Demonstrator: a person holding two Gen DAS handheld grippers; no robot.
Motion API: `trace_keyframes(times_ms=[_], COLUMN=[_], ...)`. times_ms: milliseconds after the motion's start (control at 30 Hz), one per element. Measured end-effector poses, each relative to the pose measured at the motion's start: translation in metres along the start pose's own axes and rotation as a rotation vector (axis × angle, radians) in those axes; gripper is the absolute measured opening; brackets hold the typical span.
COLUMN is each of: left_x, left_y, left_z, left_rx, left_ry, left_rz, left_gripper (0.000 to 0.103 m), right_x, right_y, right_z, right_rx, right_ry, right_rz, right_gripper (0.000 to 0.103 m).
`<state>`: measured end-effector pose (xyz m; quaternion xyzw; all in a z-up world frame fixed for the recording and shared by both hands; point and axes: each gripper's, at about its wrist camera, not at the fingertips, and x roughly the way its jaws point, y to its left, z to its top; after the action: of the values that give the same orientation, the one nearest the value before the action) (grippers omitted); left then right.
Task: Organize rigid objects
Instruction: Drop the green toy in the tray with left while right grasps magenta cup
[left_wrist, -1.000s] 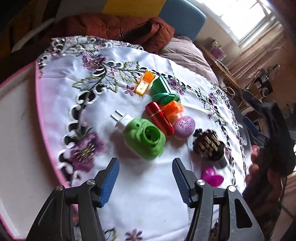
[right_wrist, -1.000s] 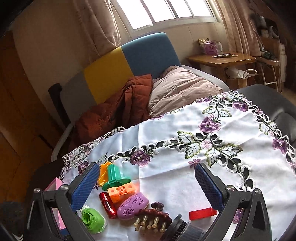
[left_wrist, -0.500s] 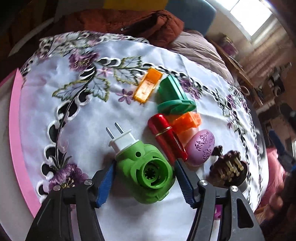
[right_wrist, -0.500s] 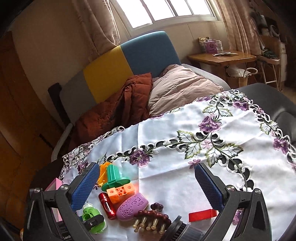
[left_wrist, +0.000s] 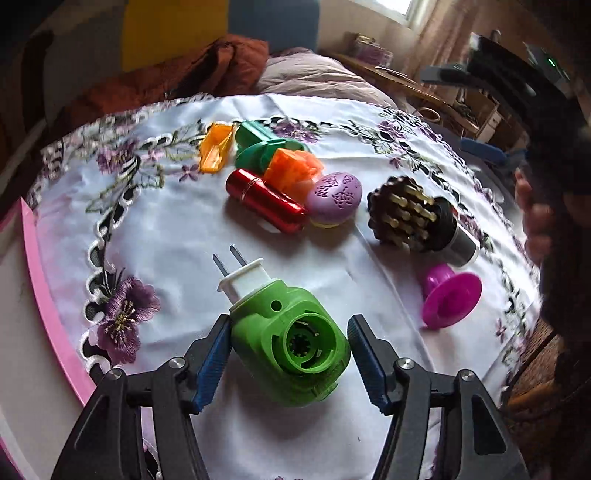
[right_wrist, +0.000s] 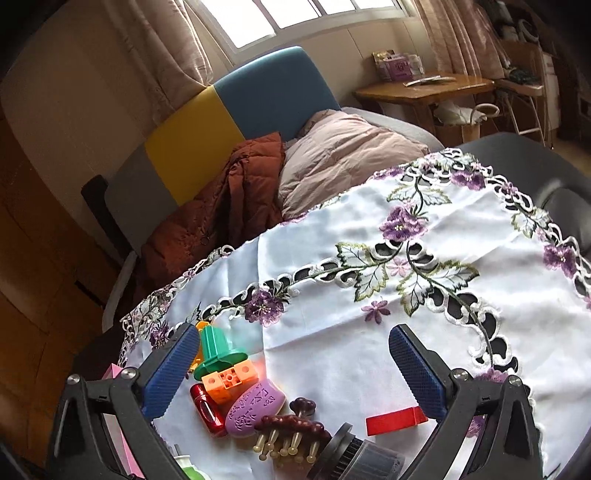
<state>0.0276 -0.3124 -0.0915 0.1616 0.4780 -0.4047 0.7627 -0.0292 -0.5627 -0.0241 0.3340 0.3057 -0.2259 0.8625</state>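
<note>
A green plug-in device (left_wrist: 291, 339) with a white two-pin plug sits between the jaws of my left gripper (left_wrist: 288, 354); the left pad touches it, the right pad stands a little off. Beyond it lie a red cylinder (left_wrist: 266, 201), an orange block (left_wrist: 293, 173), a purple egg-shaped piece (left_wrist: 334, 197), a green cone piece (left_wrist: 264, 147), an orange clip (left_wrist: 216, 151), a brown pronged massager (left_wrist: 410, 216) and a magenta cup (left_wrist: 448, 297). My right gripper (right_wrist: 295, 373) is open and empty above the cloth, with a red brick (right_wrist: 395, 421) near it.
The white embroidered tablecloth (right_wrist: 369, 295) covers a round table with a pink-edged board (left_wrist: 40, 295) at its left. A sofa with a brown jacket (right_wrist: 221, 206) and a pink cushion stands behind. A person's hand (left_wrist: 535, 221) is at the right.
My left gripper has moved forward around the green plug-in device and narrowed onto it; the view has swung right. The right gripper has stayed still and open.
</note>
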Motion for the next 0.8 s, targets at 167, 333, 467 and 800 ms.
trace_keyframes(times_ms=[167,333,467,800], left_x=[0.012,0.008,0.001,-0.023], left_y=[0.009,0.009,0.013,0.015], left_z=[0.004,-0.001,-0.008,-0.025], left_rx=[-0.06,-0.046,-0.064,-0.083], left_ry=[0.014,0.002,0.002,-0.028], left_rz=[-0.013,0.0,-0.023,-0.08], left_gripper=[0.064,0.064,0.064,0.064], right_x=[0.001,0.0,-0.017,-0.011], right_y=[-0.002,-0.011,-0.009,0.017], right_z=[-0.002,-0.009,-0.017,-0.082], right_rx=[0.001,0.061,0.01,-0.124], right_ry=[0.015,0.121,0.232,0.511], right_rz=[-0.01,0.035,0.047,-0.034], right_gripper=[0.103,0.102,0.102,0.099])
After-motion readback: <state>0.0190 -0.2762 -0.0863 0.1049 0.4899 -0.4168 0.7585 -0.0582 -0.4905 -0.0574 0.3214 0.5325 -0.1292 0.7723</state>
